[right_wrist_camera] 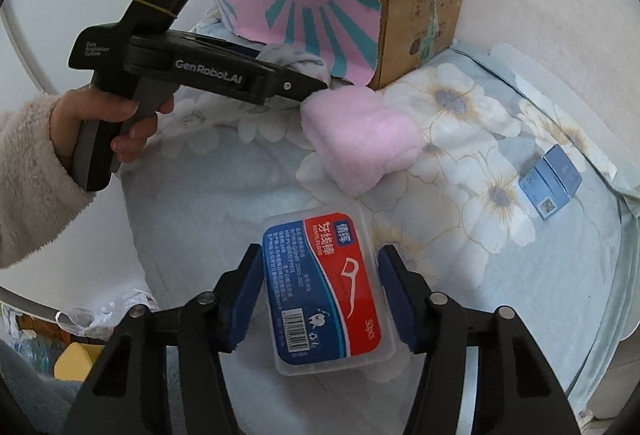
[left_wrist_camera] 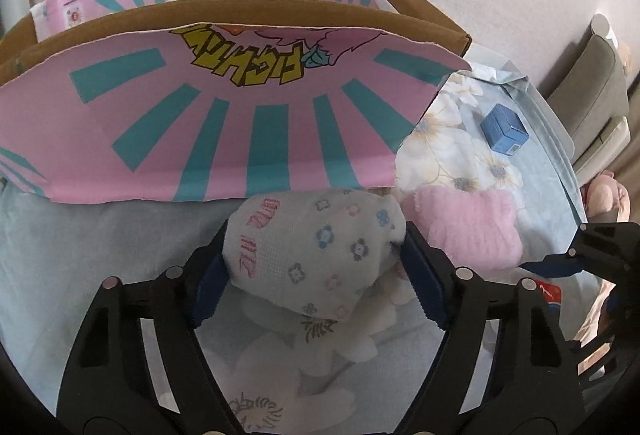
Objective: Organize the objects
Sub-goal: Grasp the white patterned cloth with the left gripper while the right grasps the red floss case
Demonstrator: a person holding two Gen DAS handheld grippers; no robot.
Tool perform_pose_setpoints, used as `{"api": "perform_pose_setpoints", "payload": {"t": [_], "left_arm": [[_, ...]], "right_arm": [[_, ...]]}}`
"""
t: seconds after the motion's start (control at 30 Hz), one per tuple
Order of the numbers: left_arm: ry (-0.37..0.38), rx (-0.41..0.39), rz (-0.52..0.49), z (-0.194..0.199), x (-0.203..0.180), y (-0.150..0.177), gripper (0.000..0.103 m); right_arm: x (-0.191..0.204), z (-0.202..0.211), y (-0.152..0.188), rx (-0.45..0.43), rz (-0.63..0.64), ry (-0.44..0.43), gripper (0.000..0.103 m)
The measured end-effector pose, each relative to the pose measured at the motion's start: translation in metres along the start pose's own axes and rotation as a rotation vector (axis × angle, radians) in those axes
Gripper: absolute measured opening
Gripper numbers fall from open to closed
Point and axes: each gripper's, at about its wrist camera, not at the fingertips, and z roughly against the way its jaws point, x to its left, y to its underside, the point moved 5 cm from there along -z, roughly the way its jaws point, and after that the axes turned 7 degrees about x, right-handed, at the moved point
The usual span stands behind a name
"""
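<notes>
My left gripper (left_wrist_camera: 316, 255) is shut on a rolled white cloth with small flower prints (left_wrist_camera: 308, 247) and holds it just above the bed, in front of the cardboard box (left_wrist_camera: 240, 139) with pink and teal flaps. My right gripper (right_wrist_camera: 320, 291) is shut on a clear dental floss box with a red and blue label (right_wrist_camera: 324, 287), held low over the bedsheet. A folded pink fluffy cloth (right_wrist_camera: 360, 135) lies on the sheet between the two grippers, also in the left wrist view (left_wrist_camera: 468, 227). A small blue carton (right_wrist_camera: 554, 183) lies to the right (left_wrist_camera: 504, 133).
The cardboard box (right_wrist_camera: 420, 23) stands at the far end of a floral bedsheet (right_wrist_camera: 480, 235) against a white wall. The left gripper's body (right_wrist_camera: 200, 71) and the hand holding it cross the left of the right wrist view. Bags and a yellow item (right_wrist_camera: 74, 361) lie on the floor at left.
</notes>
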Motion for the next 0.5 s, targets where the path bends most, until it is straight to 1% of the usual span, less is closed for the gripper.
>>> {"api": "perform_pose_setpoints", "payload": {"t": [0.27,0.5], "left_arm": [[0.000,0.003,-0.001,-0.001,-0.001,-0.001,0.074],[-0.008,-0.008,0.014,0.014,-0.004,-0.004,0.074]], "right_arm": [[-0.002,0.000,-0.001,-0.003,-0.022,-0.020,0.050],[-0.002,0.007,-0.002,-0.013,-0.043,-0.030,0.050]]}}
